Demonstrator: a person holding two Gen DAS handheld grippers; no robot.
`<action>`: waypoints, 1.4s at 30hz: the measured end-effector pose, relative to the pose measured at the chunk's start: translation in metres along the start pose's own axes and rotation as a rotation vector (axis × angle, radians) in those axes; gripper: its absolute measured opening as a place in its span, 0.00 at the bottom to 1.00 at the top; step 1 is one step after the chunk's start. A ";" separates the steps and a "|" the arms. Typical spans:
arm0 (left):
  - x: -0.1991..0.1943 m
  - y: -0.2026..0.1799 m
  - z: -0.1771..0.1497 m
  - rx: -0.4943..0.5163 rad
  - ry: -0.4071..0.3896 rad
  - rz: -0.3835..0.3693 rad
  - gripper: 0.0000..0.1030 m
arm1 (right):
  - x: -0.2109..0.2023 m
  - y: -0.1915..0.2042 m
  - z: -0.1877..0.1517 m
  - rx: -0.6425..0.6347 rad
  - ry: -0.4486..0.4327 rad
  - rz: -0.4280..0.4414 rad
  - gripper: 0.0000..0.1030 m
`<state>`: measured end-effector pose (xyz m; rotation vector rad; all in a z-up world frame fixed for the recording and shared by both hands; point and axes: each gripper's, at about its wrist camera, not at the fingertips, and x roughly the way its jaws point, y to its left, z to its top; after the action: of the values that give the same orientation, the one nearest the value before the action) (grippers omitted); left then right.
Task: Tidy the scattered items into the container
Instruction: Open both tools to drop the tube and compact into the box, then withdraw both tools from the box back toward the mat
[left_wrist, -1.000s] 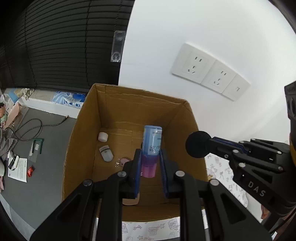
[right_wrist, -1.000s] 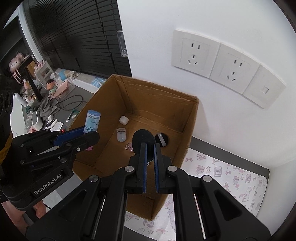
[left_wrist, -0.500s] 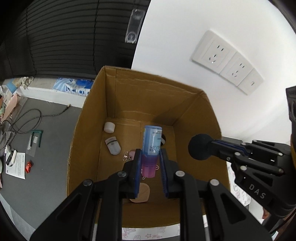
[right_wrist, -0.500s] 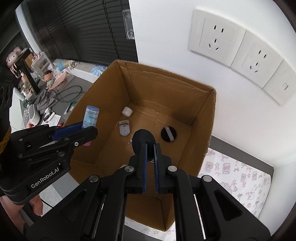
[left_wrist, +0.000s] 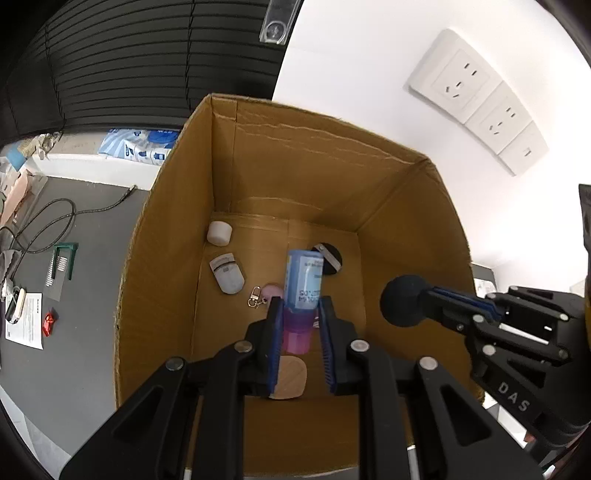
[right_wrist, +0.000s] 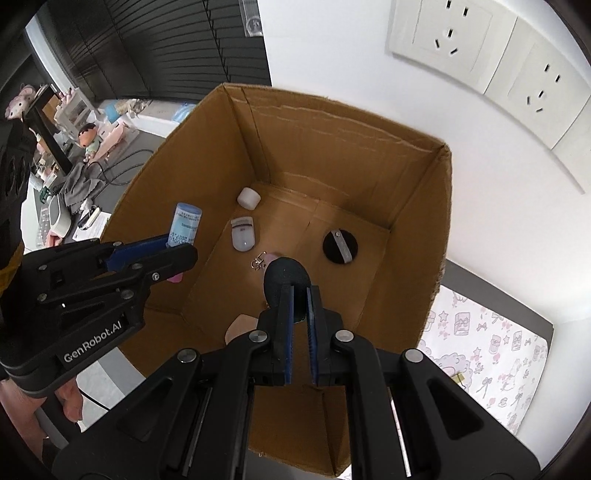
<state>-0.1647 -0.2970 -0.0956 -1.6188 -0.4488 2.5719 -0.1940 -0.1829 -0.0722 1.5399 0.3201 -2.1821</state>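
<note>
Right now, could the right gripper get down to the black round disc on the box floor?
Probably not yet. The right gripper is shut on a dark round puff, so its jaws are taken. The way down to the black disc in the cardboard box looks clear otherwise.

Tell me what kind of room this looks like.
Probably a lived-in home room or home workspace: wall sockets on a white wall, dark window blinds, and a cluttered surface with toy figures and cables beside the cardboard box.
</note>
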 end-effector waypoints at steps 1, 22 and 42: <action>0.001 0.000 0.000 0.001 0.005 0.001 0.18 | 0.002 0.000 -0.001 0.000 0.004 0.001 0.07; 0.010 -0.017 -0.007 0.060 0.054 0.037 0.96 | -0.030 -0.024 -0.015 0.051 -0.057 -0.052 0.89; -0.024 -0.040 -0.011 0.065 -0.021 0.059 1.00 | -0.064 -0.052 -0.041 0.111 -0.131 -0.063 1.00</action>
<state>-0.1479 -0.2616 -0.0682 -1.6088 -0.3197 2.6193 -0.1675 -0.1059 -0.0301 1.4531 0.2107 -2.3723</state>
